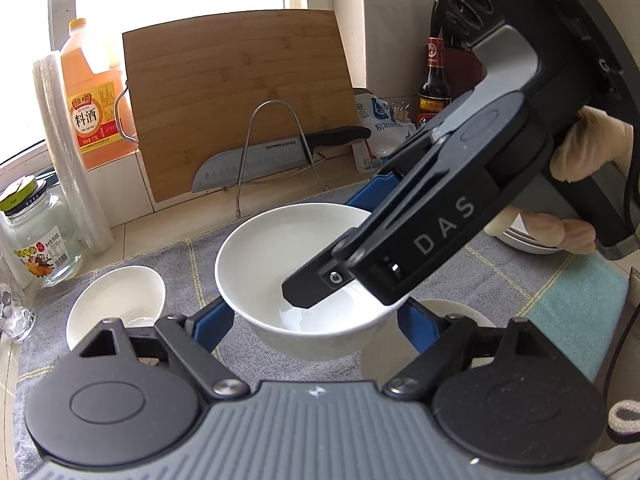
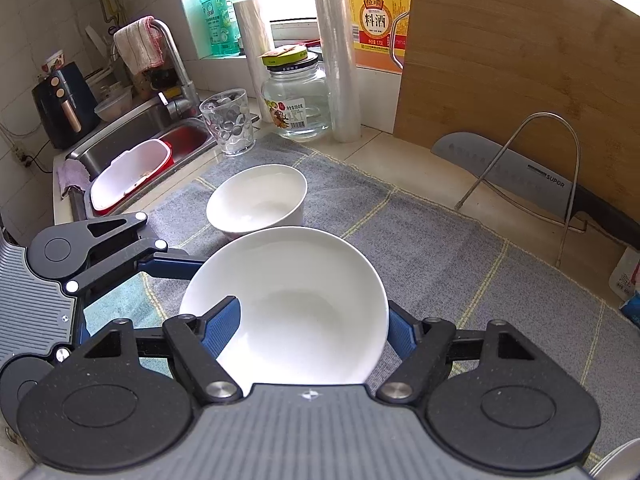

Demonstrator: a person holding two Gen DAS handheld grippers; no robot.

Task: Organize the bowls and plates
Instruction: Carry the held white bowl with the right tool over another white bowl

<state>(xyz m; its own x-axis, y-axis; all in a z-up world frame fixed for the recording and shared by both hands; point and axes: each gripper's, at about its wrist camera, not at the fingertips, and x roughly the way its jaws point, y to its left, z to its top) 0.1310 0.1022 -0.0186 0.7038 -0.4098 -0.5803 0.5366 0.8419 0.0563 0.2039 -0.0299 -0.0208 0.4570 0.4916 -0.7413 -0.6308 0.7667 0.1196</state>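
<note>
Two white bowls sit on the grey checked cloth [image 2: 420, 240] that covers the counter; the large bowl [image 2: 288, 308] is near the cloth's front edge, the small bowl [image 2: 256, 200] just behind it toward the sink [image 2: 168, 136]; whether the two touch I cannot tell. The right gripper [image 1: 320, 280] pinches the large bowl's rim, one blue finger [image 2: 224, 324] inside the bowl and the other outside the wall. The left gripper [image 1: 316, 324] is spread wide, its blue fingers [image 1: 212, 324] flanking the same bowl without clearly touching it. A bamboo cutting board [image 1: 236, 108] leans at the counter's back edge; a Supor knife [image 1: 256, 160] lies in a wire rack [image 1: 276, 148] before it.
</note>
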